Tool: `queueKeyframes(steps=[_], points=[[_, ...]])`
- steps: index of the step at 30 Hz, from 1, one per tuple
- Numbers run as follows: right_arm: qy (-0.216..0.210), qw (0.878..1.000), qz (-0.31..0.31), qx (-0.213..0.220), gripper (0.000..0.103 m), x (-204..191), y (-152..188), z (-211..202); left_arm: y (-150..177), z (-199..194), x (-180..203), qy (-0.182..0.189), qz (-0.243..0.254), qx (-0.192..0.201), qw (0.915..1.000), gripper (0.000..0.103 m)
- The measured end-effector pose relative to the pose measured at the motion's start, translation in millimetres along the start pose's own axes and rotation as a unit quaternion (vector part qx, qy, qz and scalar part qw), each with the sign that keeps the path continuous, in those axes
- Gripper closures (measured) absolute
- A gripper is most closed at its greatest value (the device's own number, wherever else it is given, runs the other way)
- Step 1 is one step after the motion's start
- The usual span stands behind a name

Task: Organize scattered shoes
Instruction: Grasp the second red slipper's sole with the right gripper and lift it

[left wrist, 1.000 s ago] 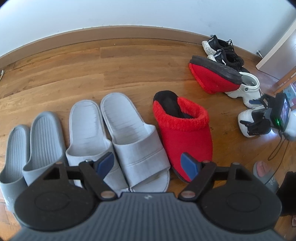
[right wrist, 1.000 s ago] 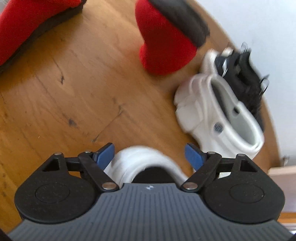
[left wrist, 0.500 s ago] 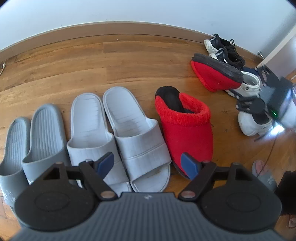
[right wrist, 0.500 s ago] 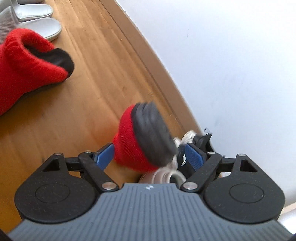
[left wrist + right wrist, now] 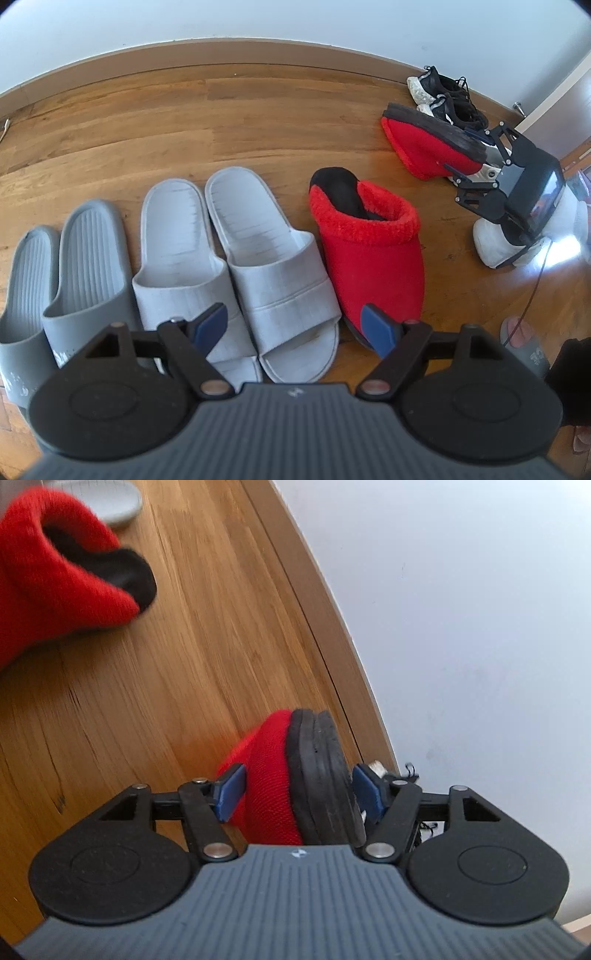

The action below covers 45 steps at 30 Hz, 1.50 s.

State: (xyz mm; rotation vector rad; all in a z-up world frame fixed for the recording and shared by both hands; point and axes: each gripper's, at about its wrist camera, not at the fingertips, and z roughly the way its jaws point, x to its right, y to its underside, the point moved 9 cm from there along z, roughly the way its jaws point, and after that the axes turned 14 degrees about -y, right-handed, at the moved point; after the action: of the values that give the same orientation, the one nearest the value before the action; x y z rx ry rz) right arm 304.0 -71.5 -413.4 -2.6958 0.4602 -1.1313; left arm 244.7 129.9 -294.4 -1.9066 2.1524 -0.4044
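A red slipper (image 5: 373, 258) stands upright beside a pair of light grey slides (image 5: 273, 266) and a pair of darker grey slides (image 5: 85, 266), all in a row. My left gripper (image 5: 293, 321) hangs open above their toes, holding nothing. Its mate, the second red slipper (image 5: 432, 151), lies tipped on its side at the right, black sole toward the wall. My right gripper (image 5: 476, 155) straddles its heel end. In the right wrist view the jaws of the right gripper (image 5: 297, 786) are closing on this slipper (image 5: 269, 782), one pad on the red fabric, the other against the sole.
Black sneakers (image 5: 447, 96) stand by the skirting board (image 5: 221, 55) behind the tipped slipper. A white shoe (image 5: 495, 247) sits under the right gripper's body. A door (image 5: 554, 103) stands at the far right. Bare wooden floor (image 5: 184, 129) lies between the row and the wall.
My right gripper swung from over the white shoes to the tipped red slipper and narrowed its jaws around it. The left gripper and the row of shoes stayed where they were.
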Motion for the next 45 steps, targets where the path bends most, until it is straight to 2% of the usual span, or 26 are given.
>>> queueKeyframes(steps=[5,7,8,9,10,11,12,14,15,16,17,18,20,22,23,26,28,29,30,33,36,38,40,42,44,45], points=[[0.004,1.0,0.012,0.004,0.049,4,5,-1,0,1,2,0.002,0.002,0.0,1.0,0.025],[-0.031,0.995,0.091,0.034,0.049,18,4,-10,0,1,3,0.003,0.003,0.0,1.0,0.025],[-0.038,0.993,0.103,0.039,0.05,20,4,-11,0,1,3,0.004,0.003,0.0,1.0,0.025],[-0.061,0.985,0.153,0.055,0.051,30,4,-17,0,1,3,0.004,0.003,0.0,1.0,0.025],[-0.087,0.97,0.219,0.065,0.051,45,5,-21,0,1,4,0.004,0.003,-0.001,1.0,0.025],[-0.101,0.961,0.248,0.069,0.051,50,6,-22,0,2,4,0.004,0.003,-0.001,1.0,0.025],[-0.132,0.935,0.322,0.075,0.053,65,9,-23,0,2,4,0.005,0.003,-0.001,1.0,0.025],[-0.17,0.9,0.393,0.078,0.054,75,16,-21,0,2,5,0.011,-0.003,-0.005,0.9999,0.025],[-0.199,0.87,0.444,0.08,0.055,78,22,-17,0,2,5,0.015,-0.007,-0.008,0.9998,0.025],[-0.228,0.831,0.501,0.084,0.055,80,29,-13,0,3,4,0.023,-0.017,-0.014,0.9995,0.025],[-0.242,0.811,0.527,0.083,0.055,79,33,-9,1,3,3,0.03,-0.027,-0.019,0.999,0.025],[-0.271,0.769,0.574,0.078,0.055,74,40,-2,1,3,2,0.03,-0.031,-0.02,0.9989,0.025],[-0.298,0.73,0.613,0.062,0.055,62,48,7,1,3,1,0.031,-0.038,-0.021,0.9986,0.025],[-0.32,0.715,0.62,0.039,0.054,43,55,10,1,3,1,0.028,-0.035,-0.018,0.9988,0.025],[-0.324,0.713,0.621,0.032,0.053,36,56,10,1,2,1,0.028,-0.035,-0.018,0.9988,0.025],[-0.337,0.716,0.611,0.0,0.046,17,58,11,2,2,1,0.042,-0.046,-0.025,0.9978,0.024],[-0.323,0.73,0.602,-0.007,0.033,14,60,9,3,3,1,0.042,-0.046,-0.026,0.9977,0.024],[-0.315,0.737,0.598,-0.01,0.031,12,60,7,3,3,0,0.039,-0.044,-0.026,0.9979,0.024],[-0.3,0.752,0.586,-0.011,0.027,14,59,6,3,3,0,0.037,-0.042,-0.025,0.9981,0.024],[-0.229,0.82,0.525,0.002,0.017,27,48,8,2,3,0,0.031,-0.038,-0.022,0.9985,0.024],[-0.164,0.874,0.457,0.024,0.014,37,33,2,3,4,2,0.027,-0.031,-0.025,0.9989,0.024],[-0.142,0.894,0.422,0.047,0.012,42,22,-9,5,5,3,0.026,-0.029,-0.028,0.9989,0.024],[-0.147,0.91,0.38,0.071,0.009,37,2,-12,6,6,3,0.024,-0.026,-0.03,0.9989,0.024],[-0.149,0.922,0.35,0.069,0.005,30,-8,-9,6,6,4,0.024,-0.023,-0.031,0.999,0.024],[-0.151,0.937,0.311,0.059,0.004,19,-19,-3,6,6,4,0.024,-0.02,-0.031,0.999,0.024],[-0.153,0.939,0.304,0.051,0.004,13,-19,0,7,6,4,0.024,-0.018,-0.032,0.999,0.024]])
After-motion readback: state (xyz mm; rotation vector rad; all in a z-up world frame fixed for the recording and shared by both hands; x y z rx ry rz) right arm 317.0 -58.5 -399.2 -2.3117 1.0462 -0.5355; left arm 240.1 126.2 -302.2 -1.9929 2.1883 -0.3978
